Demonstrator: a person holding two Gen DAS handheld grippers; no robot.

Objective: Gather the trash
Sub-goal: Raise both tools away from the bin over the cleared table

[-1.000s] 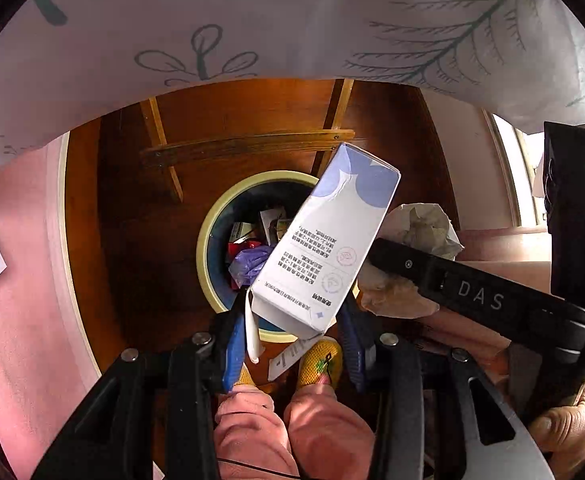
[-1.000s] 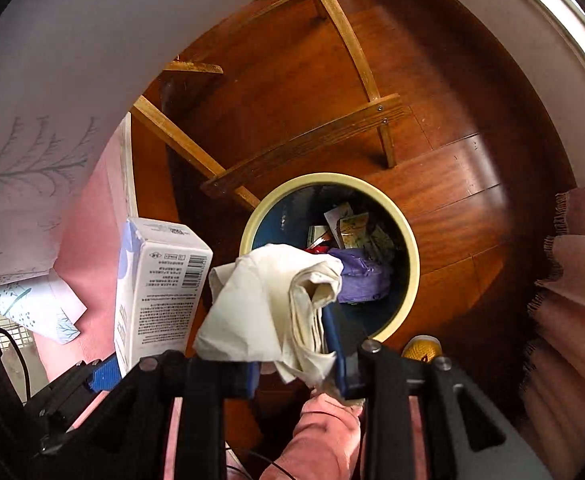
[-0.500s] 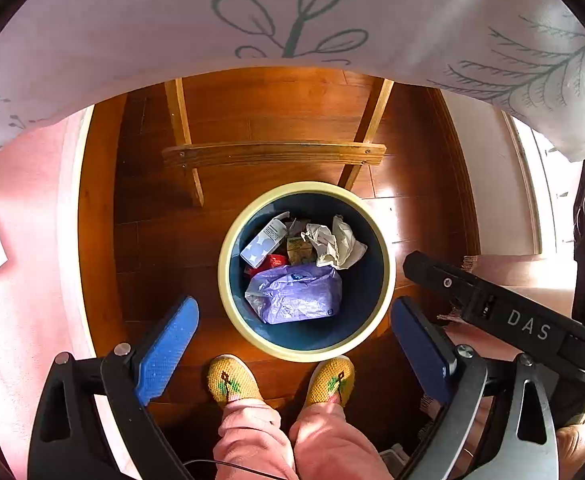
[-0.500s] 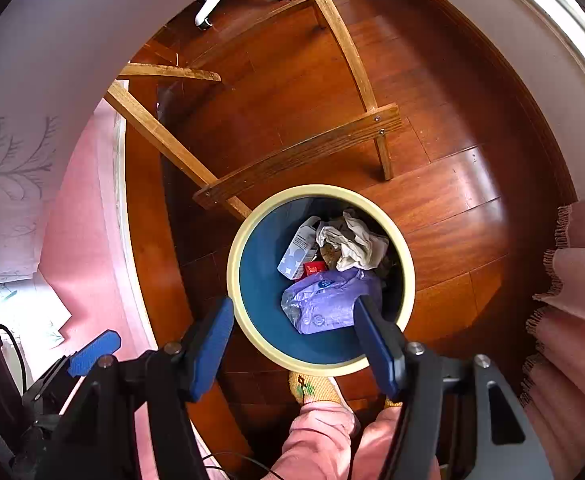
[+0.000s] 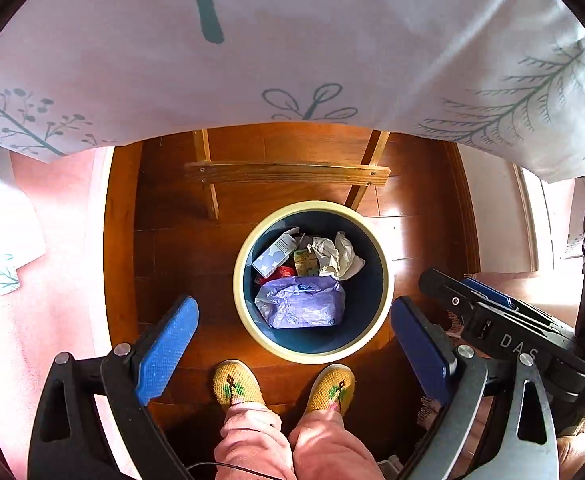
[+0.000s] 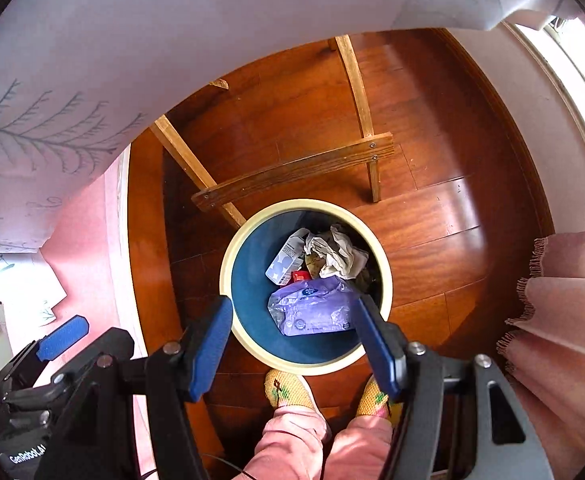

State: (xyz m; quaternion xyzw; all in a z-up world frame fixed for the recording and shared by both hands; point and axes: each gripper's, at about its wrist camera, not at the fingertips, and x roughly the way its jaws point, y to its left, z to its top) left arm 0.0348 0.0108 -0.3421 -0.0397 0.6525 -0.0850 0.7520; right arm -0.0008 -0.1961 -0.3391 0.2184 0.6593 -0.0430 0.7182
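Both the left gripper [image 5: 292, 344] and right gripper [image 6: 292, 344] gape empty above the bin [image 5: 384, 280], where the light milk carton [image 5: 275, 254] and soft crumpled paper [image 5: 338, 256] lie.

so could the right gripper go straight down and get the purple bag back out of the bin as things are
Probably yes: the right gripper hangs open and empty over the bin, and the purple bag lies on top of the trash with nothing covering it.
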